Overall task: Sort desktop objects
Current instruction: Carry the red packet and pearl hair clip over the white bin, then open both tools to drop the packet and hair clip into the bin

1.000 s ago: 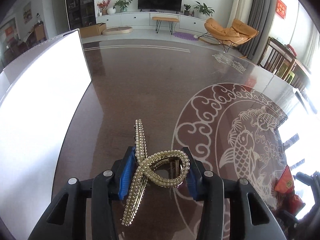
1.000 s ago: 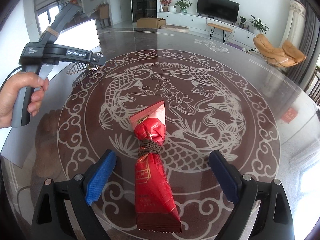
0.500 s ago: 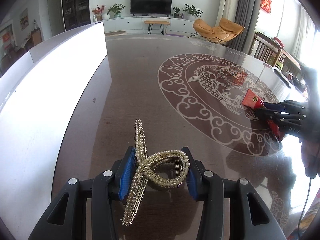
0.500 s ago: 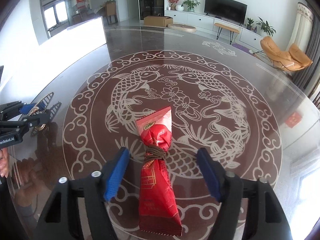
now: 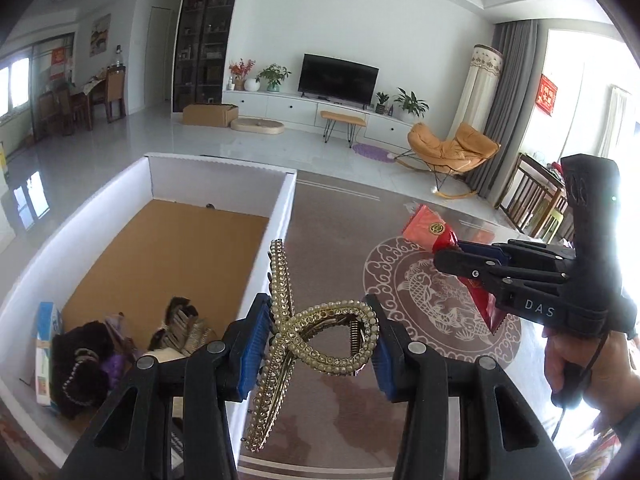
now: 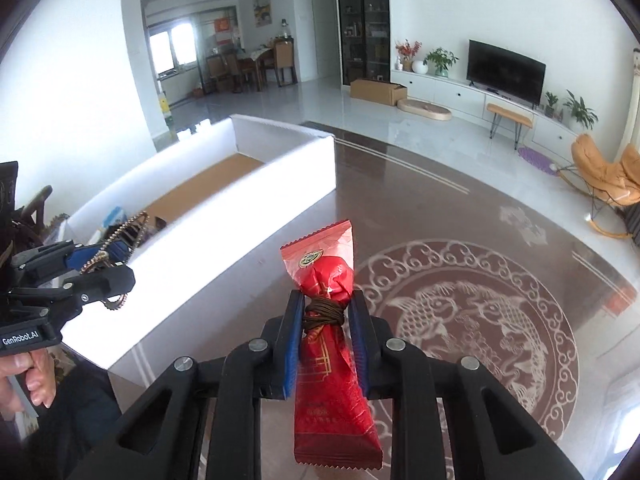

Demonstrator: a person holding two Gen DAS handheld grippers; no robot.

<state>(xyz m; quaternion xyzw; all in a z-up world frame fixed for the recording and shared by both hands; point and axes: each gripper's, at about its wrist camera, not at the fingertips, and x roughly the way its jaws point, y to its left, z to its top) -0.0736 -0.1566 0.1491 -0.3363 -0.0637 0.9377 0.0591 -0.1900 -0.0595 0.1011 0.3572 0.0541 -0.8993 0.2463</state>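
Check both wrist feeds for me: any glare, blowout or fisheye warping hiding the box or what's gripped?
Left wrist view: window light blows out the right edge behind the right gripper; hair clip and box interior read sharp. Right wrist view: the box's near wall is overexposed white; red packet is clear; fisheye bends the edges.

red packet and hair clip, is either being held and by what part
Both: right gripper pinches the red packet at its string-tied waist; left gripper clamps the hair clip across its loop.

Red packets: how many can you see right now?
1. The red packet is clamped at its tied waist in the right gripper, lifted above the table. Others may hide in the white box.
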